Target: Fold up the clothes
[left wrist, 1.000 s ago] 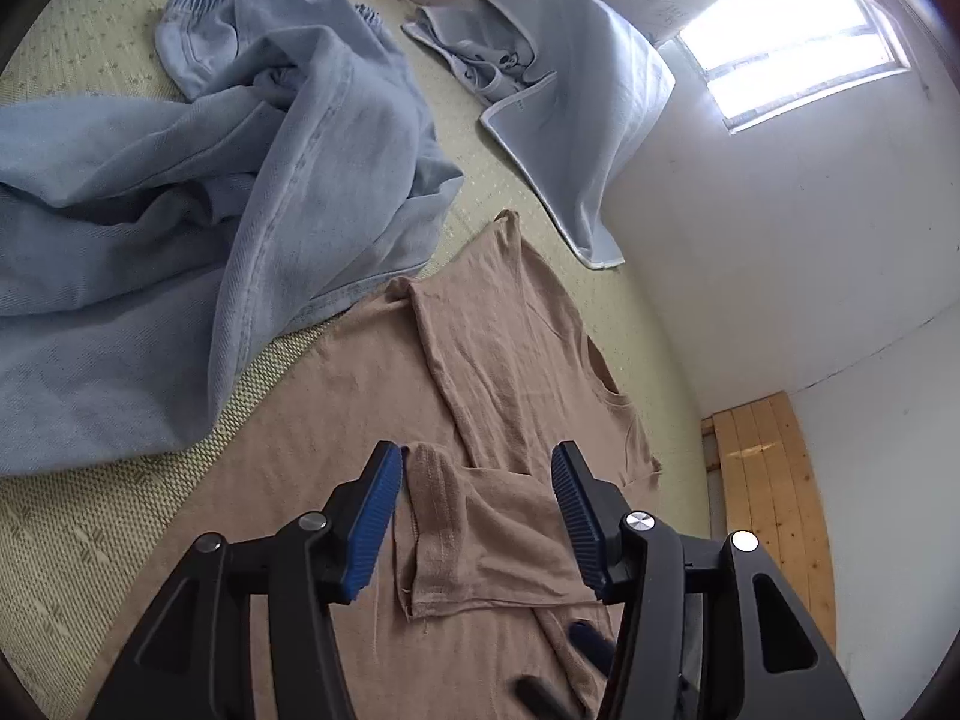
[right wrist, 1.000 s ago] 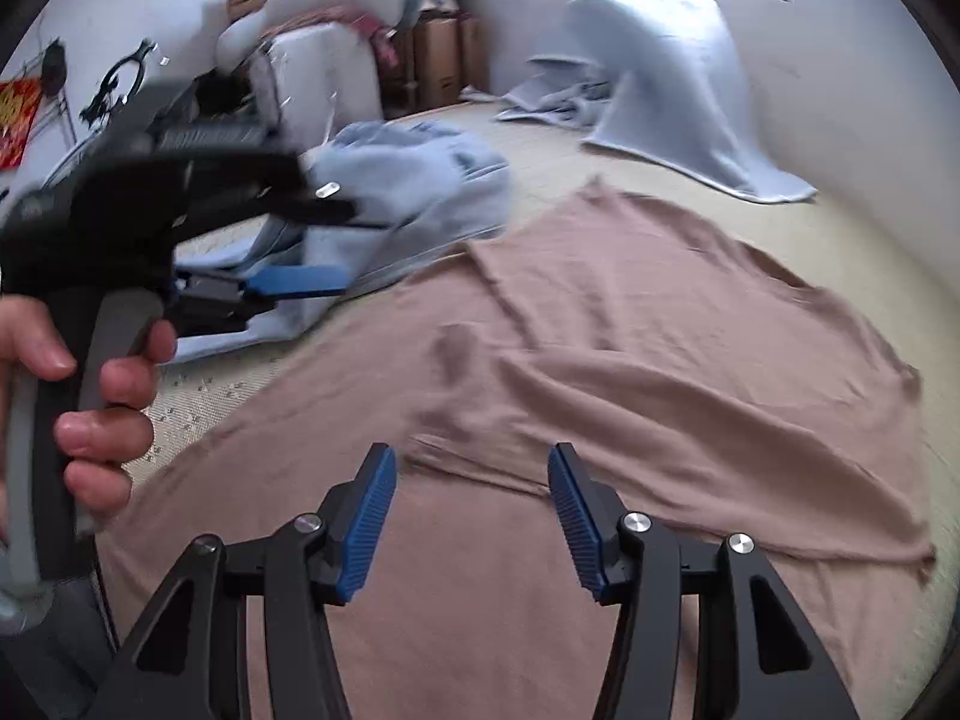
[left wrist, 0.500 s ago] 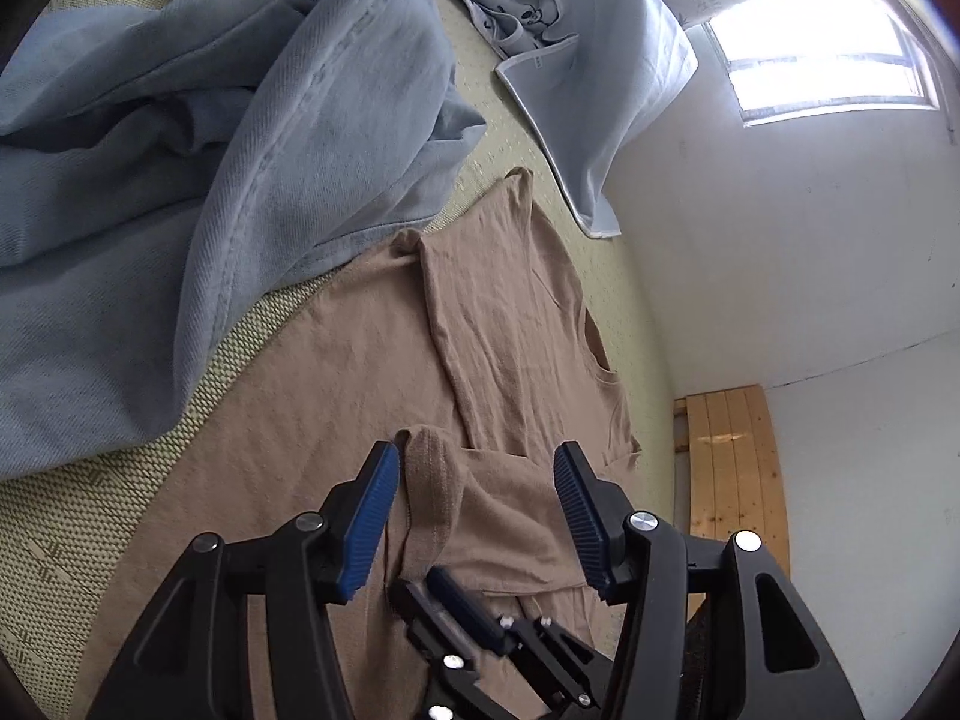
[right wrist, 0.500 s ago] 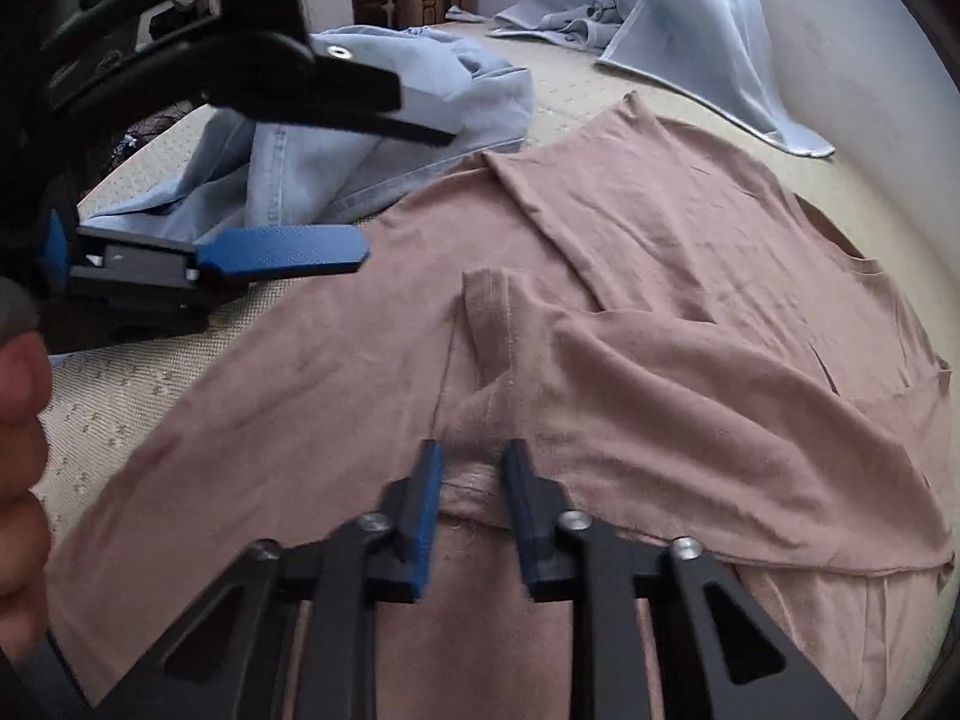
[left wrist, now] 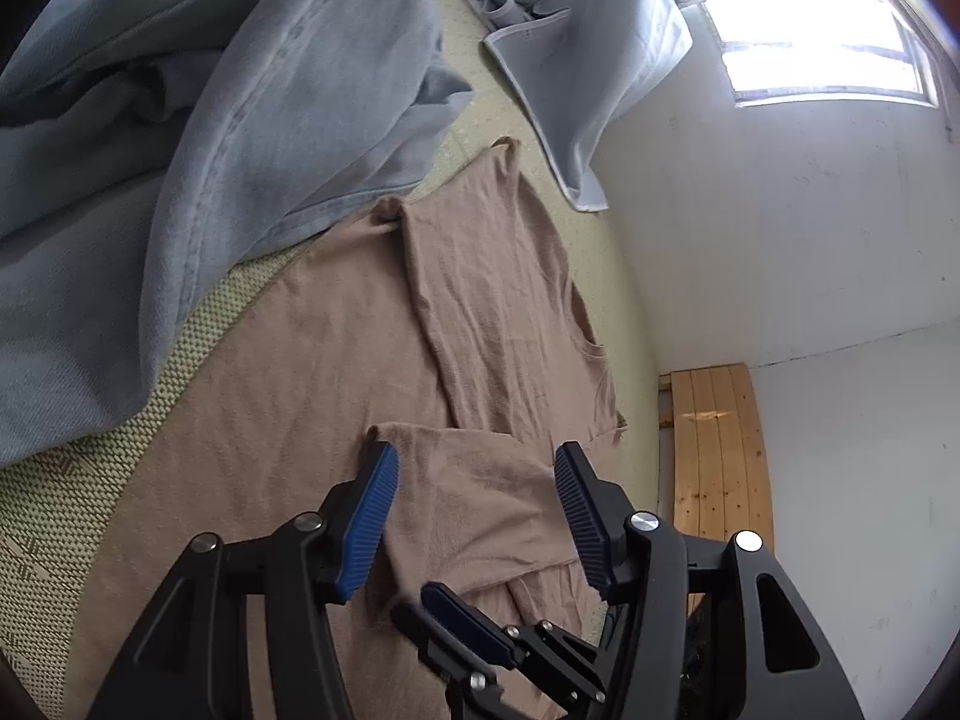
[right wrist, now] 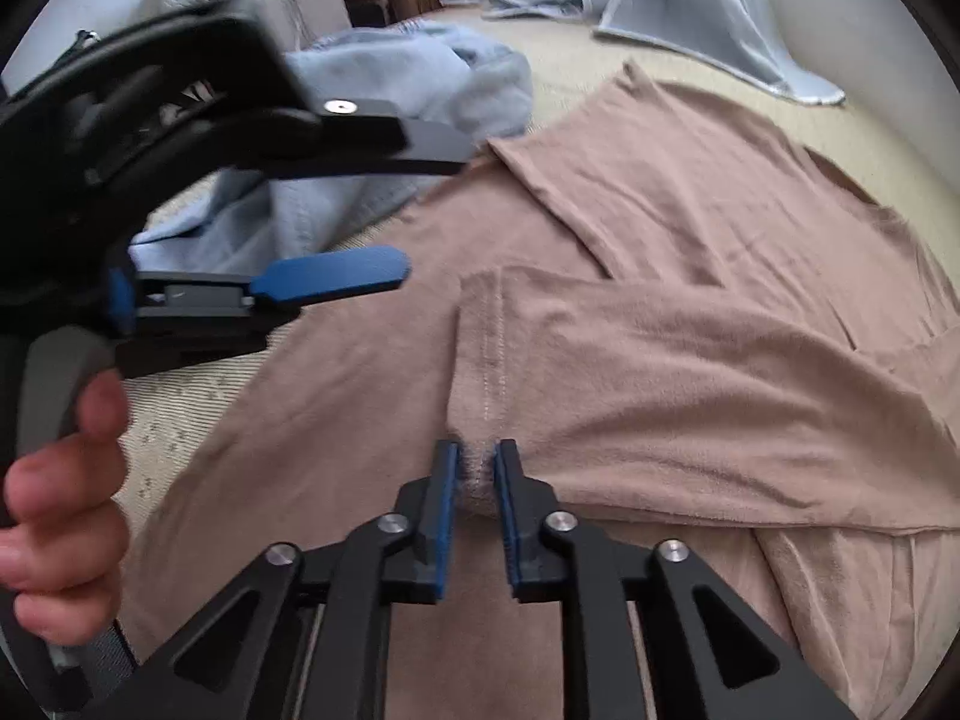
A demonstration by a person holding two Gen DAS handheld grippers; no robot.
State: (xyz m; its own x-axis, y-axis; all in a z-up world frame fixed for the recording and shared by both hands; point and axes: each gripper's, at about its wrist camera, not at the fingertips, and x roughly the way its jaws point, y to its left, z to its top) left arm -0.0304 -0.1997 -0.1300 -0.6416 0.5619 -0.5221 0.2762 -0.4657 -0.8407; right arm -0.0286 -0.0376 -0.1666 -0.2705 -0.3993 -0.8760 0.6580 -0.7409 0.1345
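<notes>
Tan T-shirt (right wrist: 690, 372) lies spread on a woven mat (left wrist: 198, 324), with one short sleeve (right wrist: 600, 396) turned in across the body; the sleeve's stitched hem sits nearest the right wrist camera. Right gripper (right wrist: 477, 480) has its blue pads nearly pressed together on a small bunch of that hem, so it is pinching the sleeve's near corner while the cloth rests low on the shirt. Just to its left, the left gripper (left wrist: 474, 510) hangs over the same sleeve with its jaws spread wide, one blue pad near the hem's far corner and nothing between them; a hand (right wrist: 60, 480) grips its handle in the right wrist view. By my reading, the step in hand is the sleeve fold: one corner is caught, the other is free. A sound next move would need the left gripper to close on the hem's far corner so both ends travel together and the crease stays straight. Beyond the shirt, pale blue jeans (left wrist: 240, 120) lie crumpled with a leg overlapping the shirt's far edge. Farther still, a light blue garment (left wrist: 576, 42) drapes against the wall under a bright window (left wrist: 822, 54).
</notes>
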